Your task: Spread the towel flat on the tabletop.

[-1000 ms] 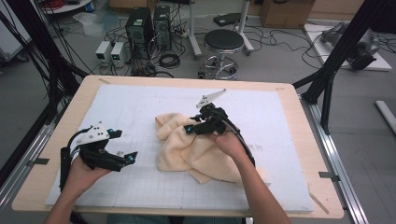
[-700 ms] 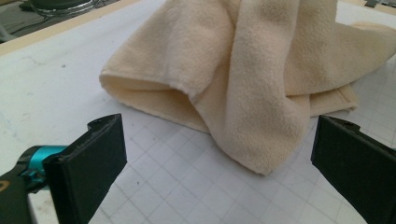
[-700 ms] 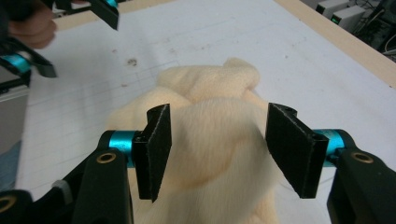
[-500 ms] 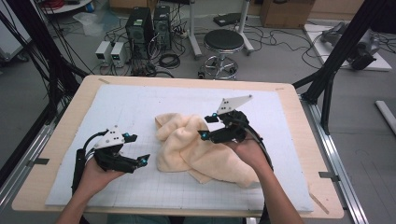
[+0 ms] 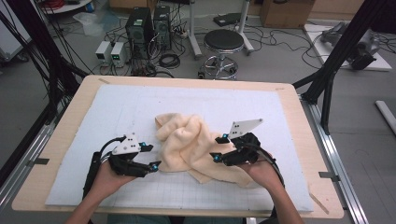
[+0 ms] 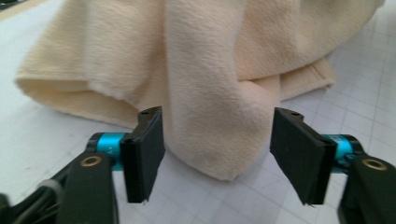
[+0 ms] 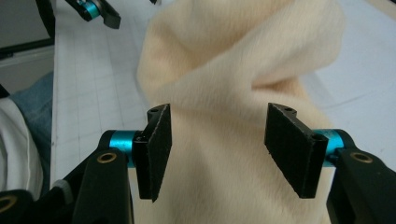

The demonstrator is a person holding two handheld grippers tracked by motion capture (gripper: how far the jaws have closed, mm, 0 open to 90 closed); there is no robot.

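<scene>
Left claw (image 5: 152, 157): I see its jaws just closing, a hanging fold of cream towel (image 5: 194, 142) between the pads, untouched. Right claw (image 5: 219, 148): half-open over the towel's right side, gripping nothing. Towel: crumpled, plush, long axis diagonal, far-left to near-right, mid-worktop (image 5: 289, 95). Bare white mat (image 5: 280, 121) all around.

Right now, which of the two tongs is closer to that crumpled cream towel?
Right. The right tongs sit over the towel, cloth under their open jaws. The left tongs are at its near-left edge, a hanging fold between jaws that have just been closing, pads not yet touching.
</scene>
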